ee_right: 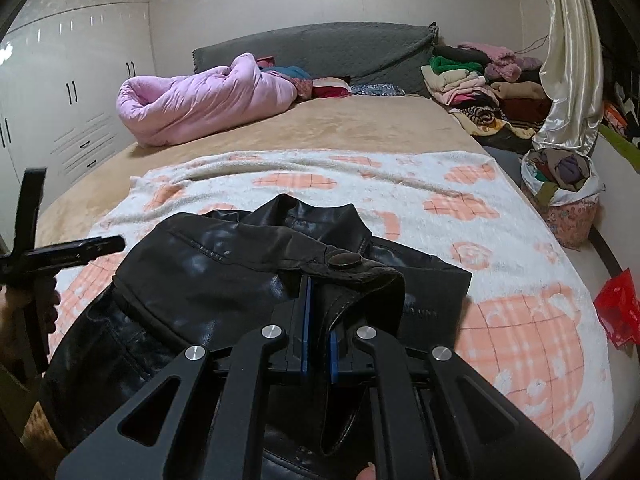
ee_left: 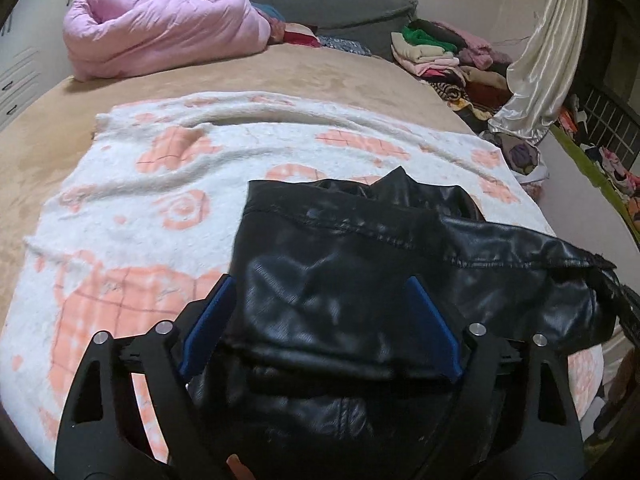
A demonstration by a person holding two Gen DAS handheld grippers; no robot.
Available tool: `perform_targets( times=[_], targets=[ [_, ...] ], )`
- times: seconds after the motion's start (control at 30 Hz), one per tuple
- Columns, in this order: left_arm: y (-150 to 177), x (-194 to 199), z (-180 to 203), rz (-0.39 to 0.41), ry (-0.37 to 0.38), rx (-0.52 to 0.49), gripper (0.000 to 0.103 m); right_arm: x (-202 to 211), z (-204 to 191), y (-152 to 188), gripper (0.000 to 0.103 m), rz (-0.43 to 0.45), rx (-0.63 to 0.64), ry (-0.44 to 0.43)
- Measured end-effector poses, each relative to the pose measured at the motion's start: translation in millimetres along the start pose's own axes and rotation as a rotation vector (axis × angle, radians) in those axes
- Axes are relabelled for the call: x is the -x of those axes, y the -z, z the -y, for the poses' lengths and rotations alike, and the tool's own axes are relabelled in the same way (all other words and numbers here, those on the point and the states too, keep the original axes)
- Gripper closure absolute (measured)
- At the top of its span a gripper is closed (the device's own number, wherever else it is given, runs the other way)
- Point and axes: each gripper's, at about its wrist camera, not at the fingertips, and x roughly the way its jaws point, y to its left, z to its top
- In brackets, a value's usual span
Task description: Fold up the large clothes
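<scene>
A black leather jacket lies crumpled on a white and peach blanket at the near end of the bed. My left gripper is open wide above it. The jacket's bulging leather lies between the blue pads, and I see no pinch. In the right wrist view the jacket fills the foreground. My right gripper is shut on its collar tab, just below the snap button. One of the left gripper's fingers shows at the left edge, beside the jacket, with a hand below it.
A rolled pink quilt lies at the head of the tan bed. Piled clothes and a cream curtain stand at the right. A full basket and a red bag sit beside the bed. White wardrobes line the left wall.
</scene>
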Motion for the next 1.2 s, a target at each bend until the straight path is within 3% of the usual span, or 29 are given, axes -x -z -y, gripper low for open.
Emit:
perform_targets(
  times=[0.03,0.17,0.3,0.63,0.83,0.9,0.97,1.03,1.13,1.2],
  targets=[
    [-3,-4,2,-0.006,0.0,-0.008,0.029,0,0,1,0.097,0.0,0.001,0.002],
    [-12,-21,2,-0.043,0.01,-0.007,0.057,-2,3,3,0.097,-0.006,-0.009,0.004],
    [-9,-33,0,-0.078,0.054,0.014,0.068,-3,4,6,0.097,-0.008,-0.016,0.006],
    [17,-73,4,-0.202,0.019,-0.051,0.07,-14,9,13,0.093,-0.045,-0.045,0.028],
    [19,-77,1,-0.203,0.019,-0.065,0.071,-19,18,22,0.075,-0.09,-0.101,0.062],
    [20,-79,-1,-0.204,0.023,-0.063,0.071,-14,22,24,0.059,-0.085,-0.126,0.098],
    [22,-79,-3,-0.2,0.029,-0.06,0.071,-3,28,24,0.054,-0.049,-0.169,0.143],
    [22,-79,-3,-0.197,0.032,-0.063,0.071,4,30,21,0.054,-0.019,-0.199,0.177],
    [22,-79,-3,-0.195,0.036,-0.064,0.071,0,19,15,0.064,0.004,-0.18,0.148],
    [23,-77,-3,-0.192,0.035,-0.068,0.071,-9,4,10,0.065,0.002,-0.141,0.126]
  ],
)
